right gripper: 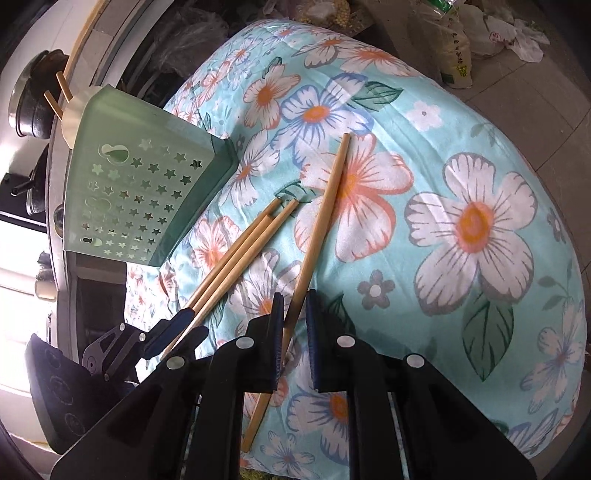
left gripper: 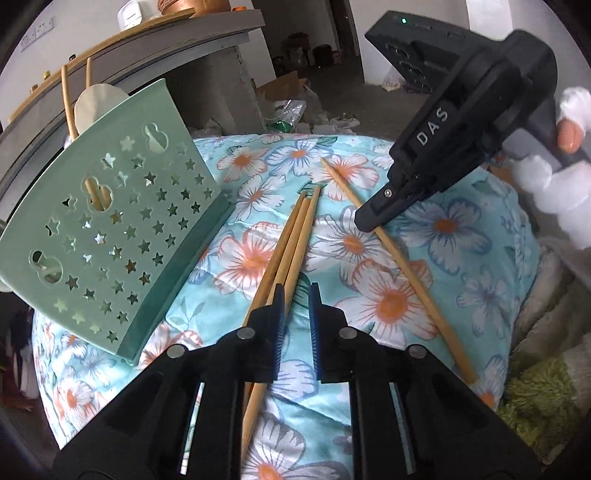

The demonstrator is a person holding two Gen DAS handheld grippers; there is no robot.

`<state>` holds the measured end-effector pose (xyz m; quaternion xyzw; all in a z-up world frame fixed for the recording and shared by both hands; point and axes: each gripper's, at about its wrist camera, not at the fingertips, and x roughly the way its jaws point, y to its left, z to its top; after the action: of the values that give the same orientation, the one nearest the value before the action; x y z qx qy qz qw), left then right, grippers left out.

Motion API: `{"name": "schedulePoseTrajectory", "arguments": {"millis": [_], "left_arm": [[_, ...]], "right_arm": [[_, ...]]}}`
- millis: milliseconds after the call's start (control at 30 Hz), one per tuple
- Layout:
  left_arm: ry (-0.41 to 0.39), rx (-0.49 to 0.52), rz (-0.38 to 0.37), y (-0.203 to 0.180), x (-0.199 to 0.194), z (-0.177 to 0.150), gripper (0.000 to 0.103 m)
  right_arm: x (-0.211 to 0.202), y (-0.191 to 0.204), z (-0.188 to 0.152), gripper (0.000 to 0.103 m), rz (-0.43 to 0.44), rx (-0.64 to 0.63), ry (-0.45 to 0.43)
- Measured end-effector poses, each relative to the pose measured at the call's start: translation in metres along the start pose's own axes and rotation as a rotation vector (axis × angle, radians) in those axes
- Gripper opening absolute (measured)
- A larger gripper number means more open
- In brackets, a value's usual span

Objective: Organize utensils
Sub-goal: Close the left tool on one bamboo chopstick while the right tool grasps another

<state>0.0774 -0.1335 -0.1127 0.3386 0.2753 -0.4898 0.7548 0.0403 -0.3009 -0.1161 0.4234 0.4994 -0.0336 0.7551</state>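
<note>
Floral cloth. Both claws released: left claw straddles three chopsticks, right claw a lone chopstick, poised to grab; rack near.

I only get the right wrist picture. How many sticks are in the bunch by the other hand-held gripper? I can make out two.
Observer: Three. The left wrist view shows three chopsticks lying side by side, running in at the left hand-held gripper.
Operator: And who is holding the one I look out from?
Observer: A hand wrapped in fluffy white fabric holds the right hand-held gripper from behind.
Operator: Is that thing switched on?
Observer: A small green light glows on the far end of its body. More than that I cannot tell.
</note>
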Motion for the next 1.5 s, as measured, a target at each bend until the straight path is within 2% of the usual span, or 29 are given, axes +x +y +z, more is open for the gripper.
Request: {"name": "schedulePoseTrajectory", "arguments": {"millis": [100,400,567,733,867,1067,1167,1500], "left_arm": [[0.010,0.030,0.014,-0.001,0.008,0.000,0.010],[0.029,0.026,0.009,0.007,0.029,0.006,0.009],[0.023,0.003,0.008,0.007,0.025,0.007,0.007],[0.067,-0.113,-0.061,0.015,0.011,0.008,0.005],[0.121,-0.302,-0.223,0.027,0.005,0.002,0.005],[0.141,-0.372,-0.252,0.038,0.008,-0.001,0.007],[0.151,-0.397,-0.277,0.042,0.014,0.001,0.011],[0.185,-0.449,-0.327,0.053,0.040,0.011,0.011]], "right_arm": [[0.001,-0.001,-0.001,0.012,0.008,0.007,-0.001],[0.000,-0.004,-0.003,0.012,0.016,0.016,-0.009],[0.000,-0.004,-0.003,0.012,0.025,0.024,-0.013],[-0.003,-0.001,-0.006,0.012,0.017,0.005,0.011],[-0.002,0.002,-0.016,0.011,0.015,-0.002,0.049],[-0.006,0.007,-0.015,0.013,-0.009,-0.016,0.031],[-0.009,0.007,-0.011,0.022,-0.011,-0.013,0.010],[0.000,-0.002,0.007,0.021,-0.011,0.026,-0.031]]}}
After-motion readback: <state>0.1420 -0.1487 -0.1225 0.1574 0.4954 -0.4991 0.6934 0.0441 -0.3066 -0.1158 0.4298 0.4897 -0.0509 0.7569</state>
